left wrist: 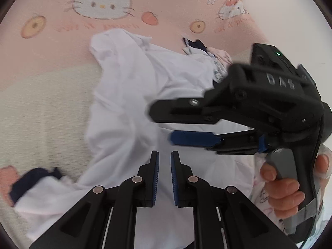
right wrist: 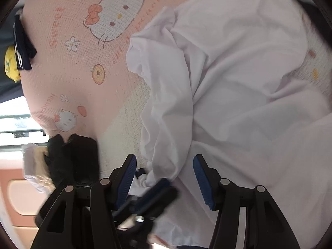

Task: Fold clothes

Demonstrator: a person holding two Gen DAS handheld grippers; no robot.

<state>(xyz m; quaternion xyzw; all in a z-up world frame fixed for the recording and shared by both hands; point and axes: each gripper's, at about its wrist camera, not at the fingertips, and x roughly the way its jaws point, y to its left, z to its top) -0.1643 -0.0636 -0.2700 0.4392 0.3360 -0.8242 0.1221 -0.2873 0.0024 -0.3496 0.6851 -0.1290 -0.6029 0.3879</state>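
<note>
Two grippers hover over the rumpled white shirt (left wrist: 128,108) on pink bedding (left wrist: 62,47): left gripper (left wrist: 165,161) nearly pressed together and empty, right gripper (right wrist: 165,173) spread apart.

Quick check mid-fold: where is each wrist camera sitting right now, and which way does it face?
Left wrist: on the left gripper, angled down at the white garment; shows the right gripper and a hand.
Right wrist: on the right gripper, angled down at the garment's bunched edge; shows the left gripper's blurred tip.
Shared: the garment and pink cartoon-cat blanket.
</note>
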